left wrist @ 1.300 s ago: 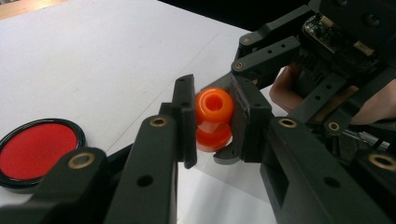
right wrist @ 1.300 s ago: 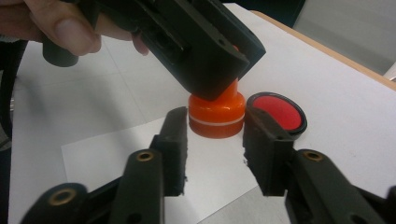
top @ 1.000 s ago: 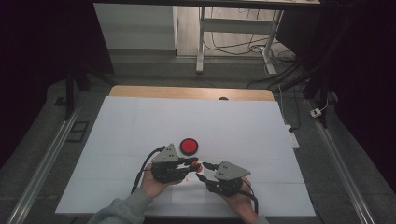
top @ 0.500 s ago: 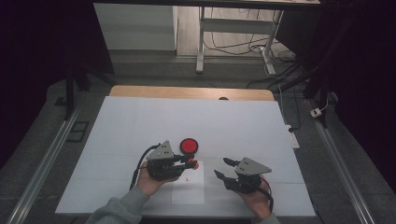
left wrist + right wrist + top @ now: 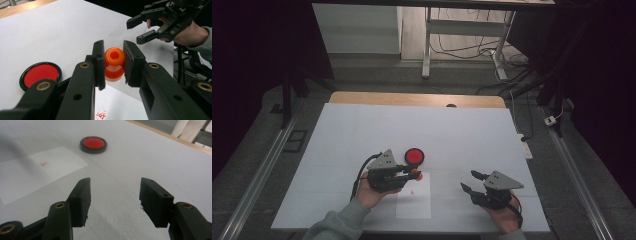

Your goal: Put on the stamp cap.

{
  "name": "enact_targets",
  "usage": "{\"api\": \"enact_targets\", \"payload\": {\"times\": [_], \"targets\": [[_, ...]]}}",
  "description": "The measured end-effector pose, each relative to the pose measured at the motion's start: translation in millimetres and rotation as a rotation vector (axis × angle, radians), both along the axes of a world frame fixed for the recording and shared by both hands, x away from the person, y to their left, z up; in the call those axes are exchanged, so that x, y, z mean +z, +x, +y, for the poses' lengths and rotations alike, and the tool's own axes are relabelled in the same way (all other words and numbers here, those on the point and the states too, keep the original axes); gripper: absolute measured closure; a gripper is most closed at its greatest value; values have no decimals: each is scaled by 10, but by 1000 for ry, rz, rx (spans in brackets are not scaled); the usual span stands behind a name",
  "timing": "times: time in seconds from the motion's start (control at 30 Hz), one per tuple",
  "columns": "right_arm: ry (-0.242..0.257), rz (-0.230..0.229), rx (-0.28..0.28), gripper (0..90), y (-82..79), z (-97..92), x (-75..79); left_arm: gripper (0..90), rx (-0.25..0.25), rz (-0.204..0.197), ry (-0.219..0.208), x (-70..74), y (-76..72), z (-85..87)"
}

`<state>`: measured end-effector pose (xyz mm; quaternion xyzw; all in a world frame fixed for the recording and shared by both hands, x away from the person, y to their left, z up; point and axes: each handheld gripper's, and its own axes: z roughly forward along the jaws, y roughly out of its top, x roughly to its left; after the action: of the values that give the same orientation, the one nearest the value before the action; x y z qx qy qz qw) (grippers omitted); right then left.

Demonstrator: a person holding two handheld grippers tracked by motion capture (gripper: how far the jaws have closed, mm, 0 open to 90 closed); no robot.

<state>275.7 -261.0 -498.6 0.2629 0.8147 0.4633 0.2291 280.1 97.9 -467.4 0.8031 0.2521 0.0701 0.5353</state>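
Left fingers [image 5: 113, 65] clamped on orange knob [image 5: 114, 62]; right fingers [image 5: 114, 202] apart, just opened, empty.

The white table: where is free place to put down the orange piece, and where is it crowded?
The white table is bare across its far half, beyond the red ink pad, and in the strip between both grippers. It is crowded near the left gripper, shut on the orange stamp, beside the pad and the paper sheet. The right gripper, open, holds nothing.
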Motion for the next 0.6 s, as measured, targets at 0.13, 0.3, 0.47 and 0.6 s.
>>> {"api": "enact_targets", "payload": {"times": [0.13, 0.3, 0.47, 0.6], "targets": [[-5, 6, -23, 419, -2, -117, -5, 726, 4, -1, 1, 26, 7, 36], [-7, 7, -46, 416, -17, -225, -22, 725, 17, -2, 2, 56, 18, 95], [-6, 11, -70, 416, -29, -325, -34, 725, 35, 0, -1, 89, 37, 163], [-3, 12, -80, 416, -30, -379, -39, 725, 50, -2, -2, 109, 53, 217]]}}
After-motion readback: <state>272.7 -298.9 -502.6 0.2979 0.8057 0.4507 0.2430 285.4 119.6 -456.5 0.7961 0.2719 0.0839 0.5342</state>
